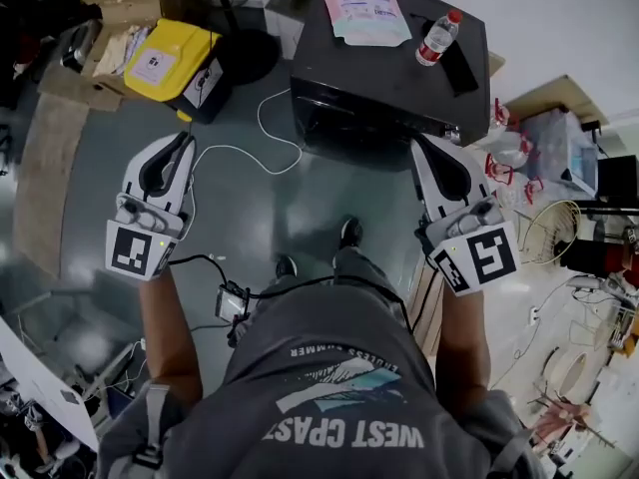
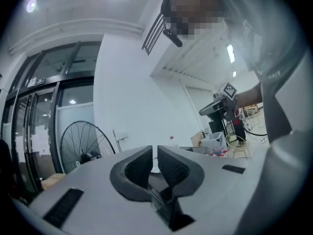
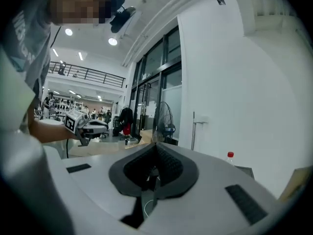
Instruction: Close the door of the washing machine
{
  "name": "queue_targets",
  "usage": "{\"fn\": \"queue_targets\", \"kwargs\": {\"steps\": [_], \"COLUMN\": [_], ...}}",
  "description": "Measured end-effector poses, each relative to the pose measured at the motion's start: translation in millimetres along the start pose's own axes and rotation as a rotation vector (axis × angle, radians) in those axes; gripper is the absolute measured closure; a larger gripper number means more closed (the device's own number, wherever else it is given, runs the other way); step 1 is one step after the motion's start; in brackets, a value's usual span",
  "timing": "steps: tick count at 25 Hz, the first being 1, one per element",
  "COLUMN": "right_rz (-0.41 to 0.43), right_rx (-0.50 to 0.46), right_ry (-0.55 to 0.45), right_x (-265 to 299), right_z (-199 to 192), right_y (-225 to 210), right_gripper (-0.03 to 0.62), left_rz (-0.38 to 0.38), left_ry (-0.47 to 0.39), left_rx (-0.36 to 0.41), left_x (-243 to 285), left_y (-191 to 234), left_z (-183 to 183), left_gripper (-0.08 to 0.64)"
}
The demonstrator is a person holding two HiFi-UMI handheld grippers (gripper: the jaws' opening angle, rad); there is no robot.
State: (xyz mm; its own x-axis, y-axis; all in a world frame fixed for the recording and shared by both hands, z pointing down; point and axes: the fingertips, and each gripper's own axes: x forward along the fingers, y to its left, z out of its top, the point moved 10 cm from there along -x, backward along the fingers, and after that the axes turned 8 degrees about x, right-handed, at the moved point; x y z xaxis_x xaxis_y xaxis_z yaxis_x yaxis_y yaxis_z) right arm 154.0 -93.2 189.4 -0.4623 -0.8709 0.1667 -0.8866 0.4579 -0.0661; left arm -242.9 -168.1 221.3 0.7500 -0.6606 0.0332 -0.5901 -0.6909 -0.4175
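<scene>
The left gripper (image 1: 182,140) has its jaws all but pressed together, with only a sliver of gap between the pads and nothing in it. The right gripper (image 1: 424,148) is pressed fully together, also on nothing. Both point away from the person toward the washing machine (image 1: 389,78), a dark box standing ahead on the floor, somewhat to the right of the midline between them.

In the head view the right gripper's tips lie just beside the machine's front right corner, while the left gripper is well apart from its left edge. The right hand therefore looks the nearer one for a push.

The machine's front face runs across the view from left to right. It is in shadow, so neither the door nor whether it stands ajar can be made out. A bottle (image 1: 439,36) and a printed packet (image 1: 364,13) rest on the machine's top.
</scene>
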Motion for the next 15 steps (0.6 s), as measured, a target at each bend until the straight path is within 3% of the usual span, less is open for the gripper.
{"fn": "queue_targets", "kwargs": {"steps": [6, 15], "right_rz": [-0.036, -0.079], "right_rx": [-0.006, -0.010], "right_ry": [-0.058, -0.069], "right_x": [-30.8, -58.6], "right_z": [24.9, 26.6], "right_y": [21.3, 41.9], "right_gripper": [0.565, 0.565], "left_rz": [0.022, 0.002], "left_ry": [-0.035, -0.034], "left_rx": [0.024, 0.018], "left_x": [-29.7, -47.7], "left_y": [4.7, -1.9], "left_z": [16.7, 19.5], "left_gripper": [0.515, 0.515]}}
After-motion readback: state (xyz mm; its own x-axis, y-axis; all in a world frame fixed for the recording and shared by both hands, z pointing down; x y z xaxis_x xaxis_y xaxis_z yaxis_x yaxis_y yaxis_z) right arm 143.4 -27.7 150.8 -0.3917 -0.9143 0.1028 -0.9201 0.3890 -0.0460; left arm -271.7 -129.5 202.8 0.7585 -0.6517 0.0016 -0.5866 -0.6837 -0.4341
